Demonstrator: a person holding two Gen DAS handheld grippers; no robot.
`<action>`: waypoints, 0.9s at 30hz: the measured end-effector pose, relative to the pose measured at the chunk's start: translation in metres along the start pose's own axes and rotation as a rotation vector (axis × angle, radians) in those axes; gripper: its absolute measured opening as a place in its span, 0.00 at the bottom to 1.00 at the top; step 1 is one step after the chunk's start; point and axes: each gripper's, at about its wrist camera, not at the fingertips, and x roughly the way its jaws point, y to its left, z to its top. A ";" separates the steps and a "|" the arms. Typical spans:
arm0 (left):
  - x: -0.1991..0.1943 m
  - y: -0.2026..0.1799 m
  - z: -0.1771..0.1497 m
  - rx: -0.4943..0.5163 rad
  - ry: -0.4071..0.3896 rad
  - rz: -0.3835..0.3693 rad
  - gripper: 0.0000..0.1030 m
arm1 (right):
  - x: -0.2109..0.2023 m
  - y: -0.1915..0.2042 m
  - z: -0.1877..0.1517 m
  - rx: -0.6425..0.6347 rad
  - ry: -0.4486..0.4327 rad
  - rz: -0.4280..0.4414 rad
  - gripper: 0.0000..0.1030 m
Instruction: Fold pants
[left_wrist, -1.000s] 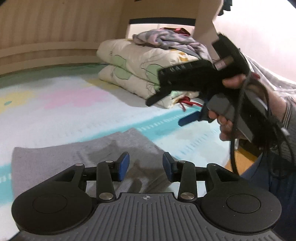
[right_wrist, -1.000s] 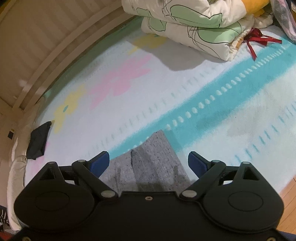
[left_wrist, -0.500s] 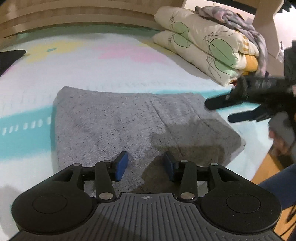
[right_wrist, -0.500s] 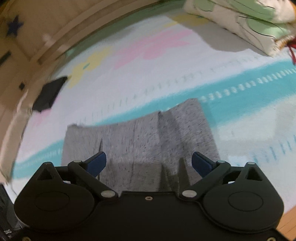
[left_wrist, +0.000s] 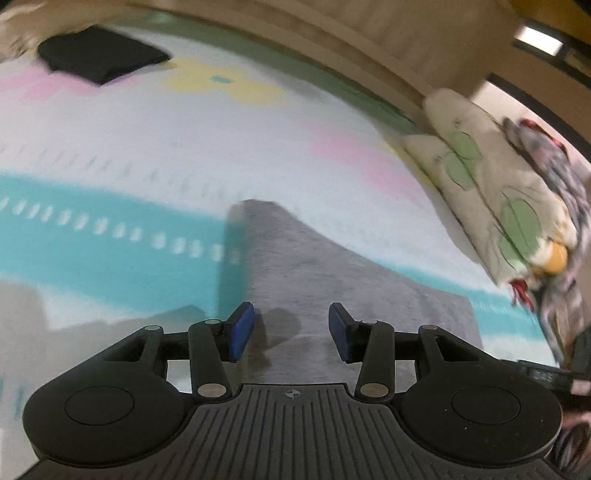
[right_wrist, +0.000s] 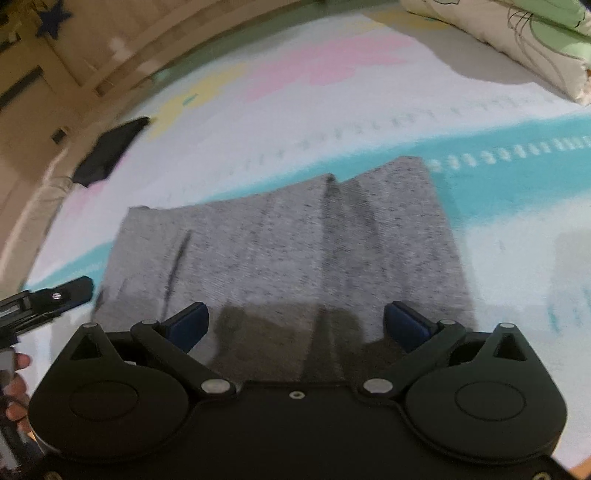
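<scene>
Grey heathered pants (right_wrist: 280, 251) lie folded flat as a rectangle on the pastel bed sheet; they also show in the left wrist view (left_wrist: 332, 280). My left gripper (left_wrist: 291, 332) is open and empty, hovering over the near left part of the pants. My right gripper (right_wrist: 295, 325) is wide open and empty, above the near edge of the pants. The left gripper's fingers (right_wrist: 62, 295) show at the left edge of the right wrist view.
A folded dark garment (left_wrist: 99, 59) lies at the far left of the bed, also seen in the right wrist view (right_wrist: 107, 151). Folded quilts with green prints (left_wrist: 491, 173) are stacked at the right, with clothes on top. A wooden bed frame (left_wrist: 332, 48) runs behind.
Both grippers have swung left over the pants. The left view now faces the pants' left end and the dark garment. Both stay open.
</scene>
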 end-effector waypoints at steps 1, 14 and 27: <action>0.002 0.001 0.000 -0.013 0.011 0.004 0.42 | 0.001 0.001 0.001 0.009 0.000 0.020 1.00; -0.015 0.017 -0.003 0.007 0.003 0.032 0.42 | 0.008 0.004 0.013 0.130 0.067 0.086 0.31; -0.015 -0.010 -0.007 0.084 0.008 0.000 0.42 | -0.051 0.019 0.023 -0.034 -0.087 -0.080 0.24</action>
